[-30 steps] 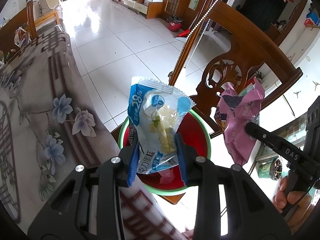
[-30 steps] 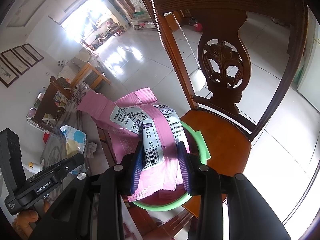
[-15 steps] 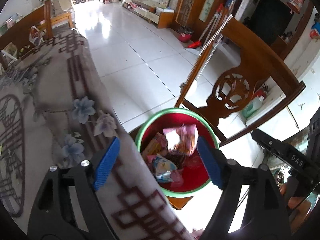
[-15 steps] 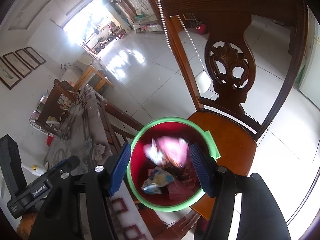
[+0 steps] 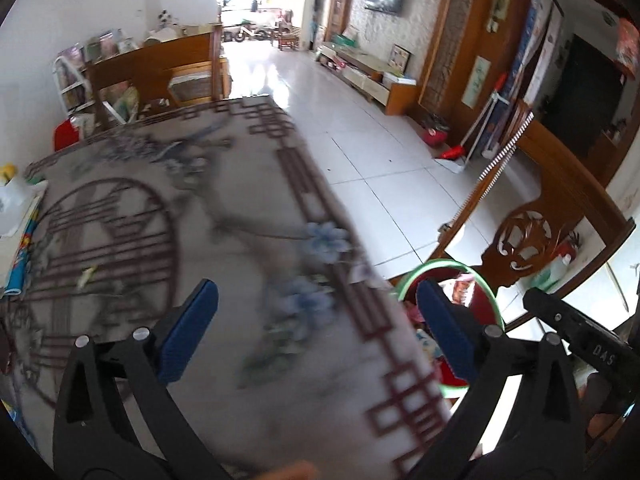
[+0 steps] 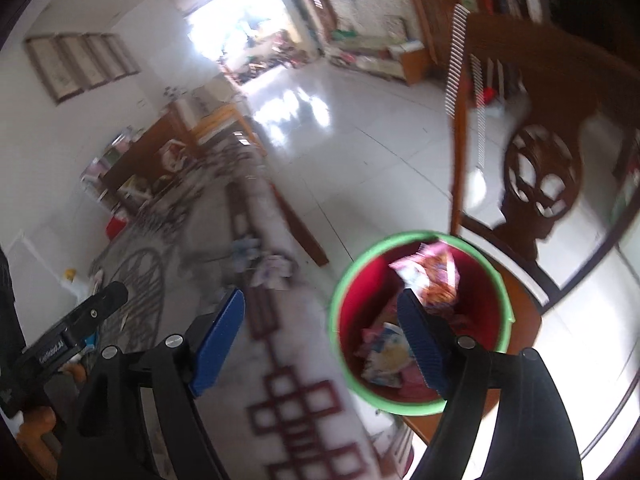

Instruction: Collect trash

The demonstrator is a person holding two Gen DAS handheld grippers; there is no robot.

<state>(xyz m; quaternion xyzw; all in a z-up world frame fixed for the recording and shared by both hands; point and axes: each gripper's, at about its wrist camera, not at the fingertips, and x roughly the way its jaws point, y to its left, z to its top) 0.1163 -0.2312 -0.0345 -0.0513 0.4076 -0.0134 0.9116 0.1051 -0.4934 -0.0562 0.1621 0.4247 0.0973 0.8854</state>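
A red bin with a green rim [image 6: 496,276] stands on a wooden chair seat beside the table; it also shows in the left wrist view [image 5: 486,280]. It holds several wrappers, among them a pink one [image 6: 430,264] and a blue-and-white one [image 6: 386,354]. My left gripper [image 5: 318,330] is open and empty over the table's edge. My right gripper [image 6: 322,338] is open and empty between the table edge and the bin. A small scrap [image 5: 88,274] lies on the tablecloth at the left.
The table carries a grey flowered cloth [image 5: 200,220]. A carved wooden chair back [image 6: 540,184] rises behind the bin. A white bottle [image 5: 10,204] and a blue packet [image 5: 20,264] lie at the table's left edge. White tiled floor [image 5: 380,152] stretches beyond.
Both grippers let go of their wrappers, which fell into the bin. Both have since swung left, away from the bin and over the table. The views are blurred by motion.
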